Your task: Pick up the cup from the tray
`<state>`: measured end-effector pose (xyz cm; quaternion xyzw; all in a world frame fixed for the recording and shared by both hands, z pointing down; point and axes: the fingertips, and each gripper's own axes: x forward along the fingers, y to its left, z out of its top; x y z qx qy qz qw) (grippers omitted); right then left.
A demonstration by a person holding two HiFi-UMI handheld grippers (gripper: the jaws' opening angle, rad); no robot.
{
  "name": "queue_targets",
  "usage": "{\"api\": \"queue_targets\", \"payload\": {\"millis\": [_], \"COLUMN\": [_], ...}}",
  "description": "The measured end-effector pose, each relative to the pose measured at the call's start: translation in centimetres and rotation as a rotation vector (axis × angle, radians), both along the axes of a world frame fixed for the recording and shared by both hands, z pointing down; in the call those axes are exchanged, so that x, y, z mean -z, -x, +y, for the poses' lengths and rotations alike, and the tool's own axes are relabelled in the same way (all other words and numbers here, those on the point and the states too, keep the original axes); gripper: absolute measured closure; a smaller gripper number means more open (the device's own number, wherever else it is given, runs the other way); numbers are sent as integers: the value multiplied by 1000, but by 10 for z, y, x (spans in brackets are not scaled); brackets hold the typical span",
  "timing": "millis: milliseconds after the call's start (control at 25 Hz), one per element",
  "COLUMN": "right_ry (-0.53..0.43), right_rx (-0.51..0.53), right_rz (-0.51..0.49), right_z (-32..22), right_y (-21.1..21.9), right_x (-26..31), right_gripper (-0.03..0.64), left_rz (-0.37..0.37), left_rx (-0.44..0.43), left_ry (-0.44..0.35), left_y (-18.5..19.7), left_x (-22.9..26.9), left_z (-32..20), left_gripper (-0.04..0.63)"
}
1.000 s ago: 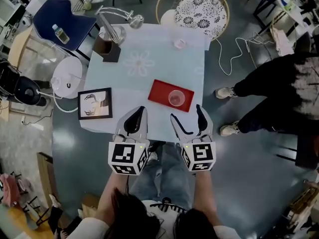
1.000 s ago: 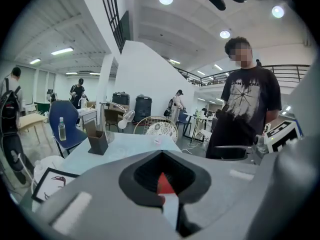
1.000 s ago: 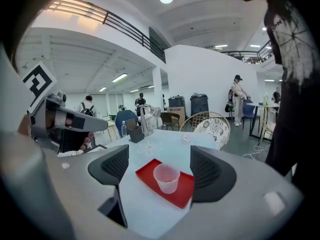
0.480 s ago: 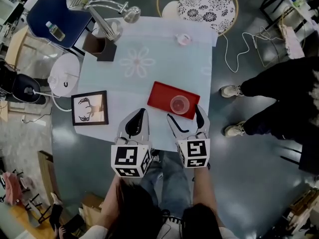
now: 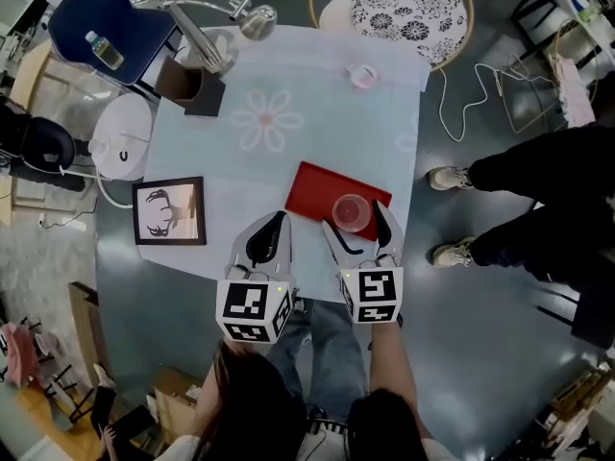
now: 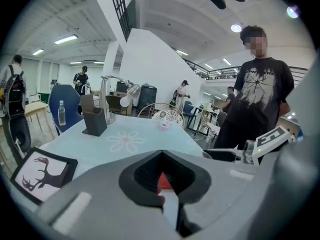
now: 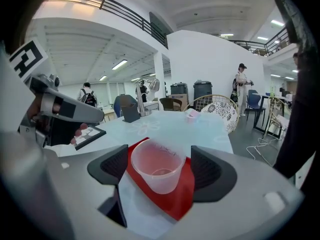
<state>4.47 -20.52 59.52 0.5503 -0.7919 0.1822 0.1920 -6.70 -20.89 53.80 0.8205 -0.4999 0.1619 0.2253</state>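
A clear pinkish plastic cup stands upright on the near right end of a red tray on the pale blue table. My right gripper is open, with one jaw on each side of the cup. In the right gripper view the cup sits between the dark pads, and a small gap shows on both sides. The tray lies under it. My left gripper hovers over the table's near edge left of the tray, shut with nothing in it. In its own view the left gripper frames only a sliver of red.
A framed deer picture lies at the table's left edge. A black holder and a desk lamp stand at the far left, a small pink cup at the far right. A person's legs stand right of the table.
Both grippers moved forward toward the tray. The right gripper's open jaws have come up around the cup, which earlier stood ahead of them. The left gripper stayed shut.
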Motion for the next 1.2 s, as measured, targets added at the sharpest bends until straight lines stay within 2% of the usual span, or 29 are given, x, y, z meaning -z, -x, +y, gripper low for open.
{"api": "queue_targets", "payload": {"millis": [120, 200, 600, 1200], "right_ry": [20, 20, 8, -41], "right_rx": [12, 5, 15, 15], "right_rz": [20, 31, 17, 39], "right_z": [0, -3, -11, -66], "right_y": [2, 1, 4, -15], "right_x": [-8, -10, 2, 42], "right_gripper": [219, 259, 267, 267], "left_rz": [4, 3, -10, 0], "left_rx": [11, 8, -2, 39], "left_ry": [6, 12, 19, -11], "left_y": [1, 1, 2, -4], "left_x": [0, 0, -11, 19], "left_z": [-4, -7, -12, -38], "left_gripper": [595, 595, 595, 595]}}
